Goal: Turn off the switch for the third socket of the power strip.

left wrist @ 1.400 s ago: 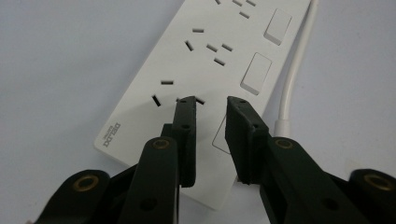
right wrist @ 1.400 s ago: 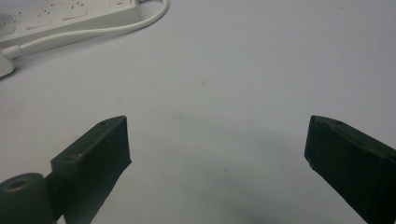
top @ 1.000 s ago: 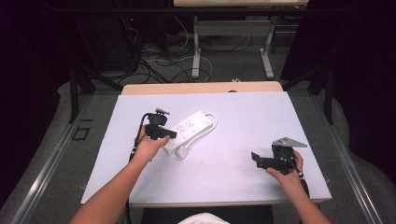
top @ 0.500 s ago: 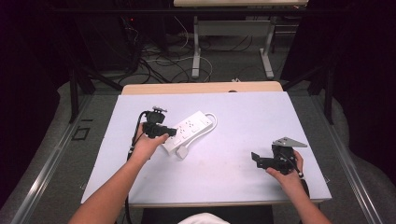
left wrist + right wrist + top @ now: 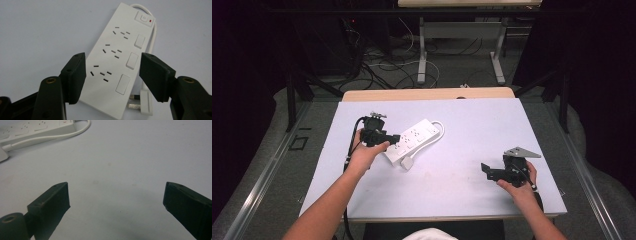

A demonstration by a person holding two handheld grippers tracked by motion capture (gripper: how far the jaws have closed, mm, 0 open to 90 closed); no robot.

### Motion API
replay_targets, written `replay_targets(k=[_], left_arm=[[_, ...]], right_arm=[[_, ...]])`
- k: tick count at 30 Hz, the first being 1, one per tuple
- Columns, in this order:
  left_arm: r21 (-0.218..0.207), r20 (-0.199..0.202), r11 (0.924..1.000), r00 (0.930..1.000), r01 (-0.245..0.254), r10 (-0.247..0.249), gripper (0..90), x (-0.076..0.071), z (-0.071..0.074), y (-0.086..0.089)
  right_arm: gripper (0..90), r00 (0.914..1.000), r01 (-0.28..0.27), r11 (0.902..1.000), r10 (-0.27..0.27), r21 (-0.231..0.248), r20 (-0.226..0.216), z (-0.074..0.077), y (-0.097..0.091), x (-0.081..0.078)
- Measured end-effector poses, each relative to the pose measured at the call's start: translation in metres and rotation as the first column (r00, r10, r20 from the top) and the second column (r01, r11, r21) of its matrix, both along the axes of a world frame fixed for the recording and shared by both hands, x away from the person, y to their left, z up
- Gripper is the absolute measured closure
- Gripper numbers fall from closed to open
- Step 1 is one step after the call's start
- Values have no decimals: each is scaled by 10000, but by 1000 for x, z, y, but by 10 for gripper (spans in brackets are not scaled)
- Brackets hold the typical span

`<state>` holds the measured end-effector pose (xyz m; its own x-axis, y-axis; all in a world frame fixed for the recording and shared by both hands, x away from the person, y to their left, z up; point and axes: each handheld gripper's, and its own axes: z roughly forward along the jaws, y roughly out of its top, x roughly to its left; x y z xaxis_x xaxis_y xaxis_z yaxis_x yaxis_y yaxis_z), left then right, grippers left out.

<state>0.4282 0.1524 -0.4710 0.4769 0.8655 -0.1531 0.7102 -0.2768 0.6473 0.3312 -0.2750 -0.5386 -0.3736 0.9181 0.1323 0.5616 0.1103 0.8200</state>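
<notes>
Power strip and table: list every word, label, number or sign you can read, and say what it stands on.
No readable words, brands or numbers.
Power symbol: on the switch button at the far end of the white power strip, left gripper view; a red indicator light sits beside it.
The strip's face in the high view and right gripper view is too small or blurred to read.

The worktop [image 5: 452, 130] is lit evenly from above and reads pale and bright, while the room beyond it falls into near-black. In the high view, detail is soft and slightly grainy. Under the right tongs [image 5: 116, 212] a broad, diffuse shadow darkens the surface. The black arms of the left tongs [image 5: 112, 75] are blurred close to the lens; the power strip [image 5: 117, 57] between them stays sharp, without glare.
</notes>
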Motion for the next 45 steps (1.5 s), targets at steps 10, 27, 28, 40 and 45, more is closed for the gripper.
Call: replay_targets(k=[10, 27, 28, 40, 45], left_arm=[[-136, 473, 9999, 9989, -22, 28, 292, -4, 7, 7], [-405, 1193, 9985, 9920, -364, 410, 75, -16, 14, 27], [-518, 1265, 9980, 9911, -357, 420, 60, -18, 14, 28], [-1057, 1646, 9933, 9843, -471, 642, 2, -34, 19, 44], [-1347, 1769, 9886, 9800, -673, 909, 2, -41, 20, 54]], right_arm=[[63, 10000, 4, 10000, -4, 5, -10, 0, 0, 0], [63, 10000, -17, 10000, 17, 2, -28, 0, 0, 0], [63, 10000, -14, 10000, 14, -1, -16, 0, 0, 0], [63, 10000, -5, 10000, 5, -13, 40, 0, 1, 0], [63, 10000, 6, 10000, -6, -14, 32, 0, 1, 0]])
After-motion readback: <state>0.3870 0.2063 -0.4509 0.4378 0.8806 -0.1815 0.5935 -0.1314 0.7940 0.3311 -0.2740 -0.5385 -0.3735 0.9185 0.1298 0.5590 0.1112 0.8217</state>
